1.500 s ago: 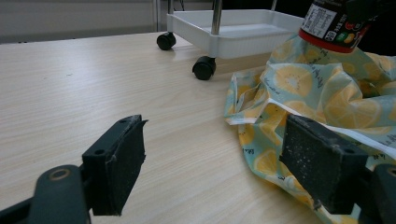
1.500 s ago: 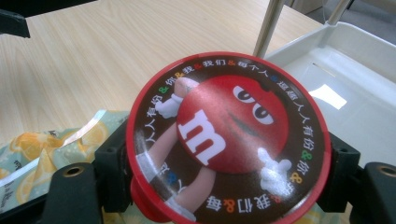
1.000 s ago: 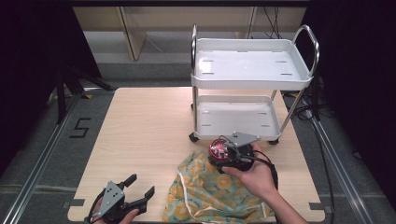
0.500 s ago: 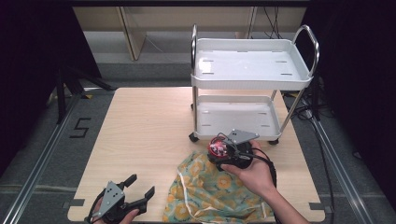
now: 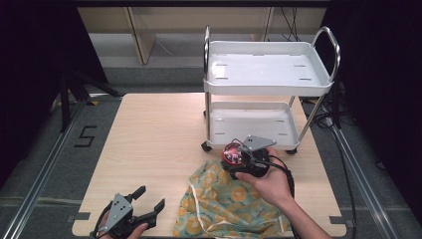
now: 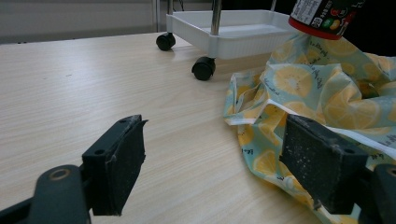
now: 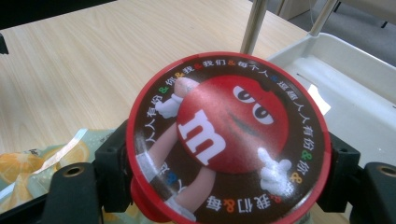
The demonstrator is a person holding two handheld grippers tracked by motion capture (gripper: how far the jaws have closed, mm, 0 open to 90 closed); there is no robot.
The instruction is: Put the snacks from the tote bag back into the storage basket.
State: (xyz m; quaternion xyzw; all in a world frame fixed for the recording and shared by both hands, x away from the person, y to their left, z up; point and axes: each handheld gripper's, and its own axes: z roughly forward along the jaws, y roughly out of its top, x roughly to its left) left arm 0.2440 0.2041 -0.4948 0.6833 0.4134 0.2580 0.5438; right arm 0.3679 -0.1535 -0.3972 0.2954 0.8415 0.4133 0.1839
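Observation:
My right gripper (image 5: 234,160) is shut on a red candy tub (image 7: 224,140) with a cartoon lid, held above the far edge of a lemon-print cloth bag (image 5: 226,204). The same tub (image 5: 232,155) sits just in front of the white cart's lower tray (image 5: 249,124). In the left gripper view the tub's bottom (image 6: 327,16) hangs over the bag (image 6: 317,88). My left gripper (image 5: 147,199) stands open near the table's front edge, left of the bag, with nothing between its jaws (image 6: 212,172).
A white two-tier cart (image 5: 268,69) on black castors (image 6: 204,68) stands on the wooden table (image 5: 154,134) at the back right. Metal posts (image 7: 254,25) of the cart rise close behind the tub. Bare table lies to the left.
My right gripper with the tub has shifted slightly up and toward the cart. The left gripper has hardly moved.

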